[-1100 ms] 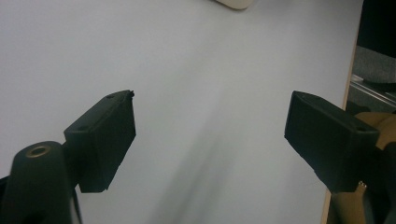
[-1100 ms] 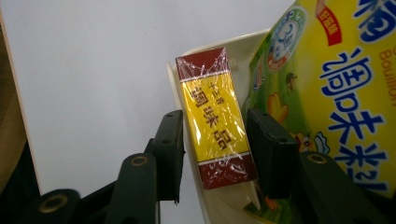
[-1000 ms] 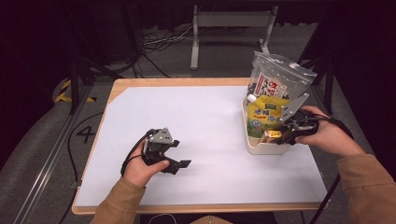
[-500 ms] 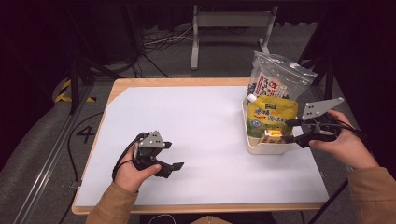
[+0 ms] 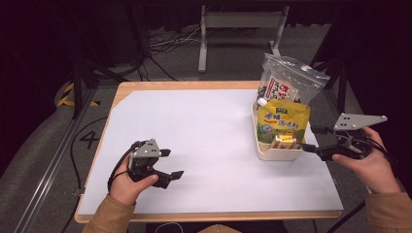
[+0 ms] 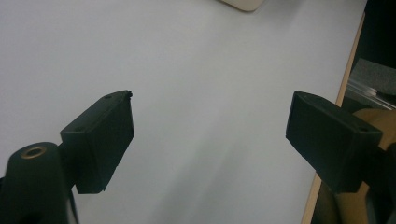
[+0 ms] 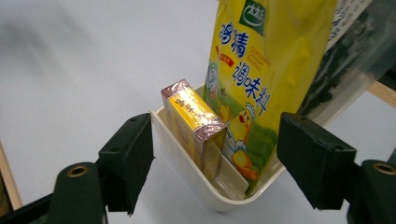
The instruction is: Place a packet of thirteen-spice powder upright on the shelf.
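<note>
A white bin (image 5: 278, 155) stands at the table's right side. Inside it are a tall yellow pouch (image 5: 283, 121), a small yellow box in shiny wrap (image 5: 284, 141) at the near end, and a clear printed bag (image 5: 287, 85) behind them. My right gripper (image 5: 315, 140) hovers open just right of the bin, touching nothing. In the right gripper view, its jaws (image 7: 217, 156) frame the box (image 7: 191, 116), the pouch (image 7: 261, 70) and the bin rim (image 7: 184, 170). My left gripper (image 5: 170, 163) rests open and empty at the front left, over the bare white tabletop (image 6: 210, 126).
The white table surface (image 5: 209, 131) stretches wide between the two grippers. Wooden edges border it, with a dark floor, cables and a metal stand (image 5: 240, 19) beyond the far side. The bin's corner (image 6: 243, 3) shows far ahead of the left gripper.
My right gripper has pulled back to the right, away from the bin, leaving the small box inside. The left hand has slid slightly nearer the front edge.
</note>
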Available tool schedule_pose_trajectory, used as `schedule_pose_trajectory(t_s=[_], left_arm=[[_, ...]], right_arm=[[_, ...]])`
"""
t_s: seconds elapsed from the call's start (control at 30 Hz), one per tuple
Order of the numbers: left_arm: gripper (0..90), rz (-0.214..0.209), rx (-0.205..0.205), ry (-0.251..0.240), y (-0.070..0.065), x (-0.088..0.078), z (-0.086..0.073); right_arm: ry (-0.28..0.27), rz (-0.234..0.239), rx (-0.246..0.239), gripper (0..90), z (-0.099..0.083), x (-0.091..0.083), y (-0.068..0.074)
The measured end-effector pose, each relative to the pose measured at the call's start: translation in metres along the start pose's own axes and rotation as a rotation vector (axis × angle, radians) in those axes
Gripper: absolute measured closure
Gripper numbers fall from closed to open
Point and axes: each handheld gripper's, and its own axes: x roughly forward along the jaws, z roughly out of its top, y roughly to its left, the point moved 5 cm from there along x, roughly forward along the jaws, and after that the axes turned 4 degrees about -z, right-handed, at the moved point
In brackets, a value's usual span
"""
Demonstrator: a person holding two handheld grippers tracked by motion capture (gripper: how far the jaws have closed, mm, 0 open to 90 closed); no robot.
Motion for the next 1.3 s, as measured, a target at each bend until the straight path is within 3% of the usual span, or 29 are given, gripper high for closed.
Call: schedule_pose_trajectory(t_s=[0.2, 0.4, 0.63, 0.9, 1.13, 1.3], left_arm=[[15.2, 0.011, -0.005, -0.011, 0.0, -0.003, -0.002], [15.0, 0.016, -0.008, -0.018, -0.001, -0.004, -0.005], [15.0, 0.024, -0.02, -0.048, -0.001, -0.007, -0.01], [14.8, 0.023, -0.031, -0.055, -0.001, -0.008, -0.015], [14.7, 0.033, -0.015, -0.073, 0.0, -0.007, -0.018], [14.5, 0.023, -0.014, -0.071, 0.0, -0.004, -0.02]], right_arm=[[-0.078, -0.026, 0.032, 25.3, -0.01, -0.003, 0.01], [-0.099, -0.045, 0.049, 24.2, -0.021, 0.002, 0.02], [-0.113, -0.055, 0.101, 19.7, -0.038, 0.009, 0.025], [-0.093, -0.059, 0.144, 16.5, -0.06, 0.024, 0.028], [-0.116, -0.081, 0.131, 12.9, -0.071, 0.032, 0.029], [-0.114, -0.098, 0.162, 13.1, -0.081, 0.035, 0.024]])
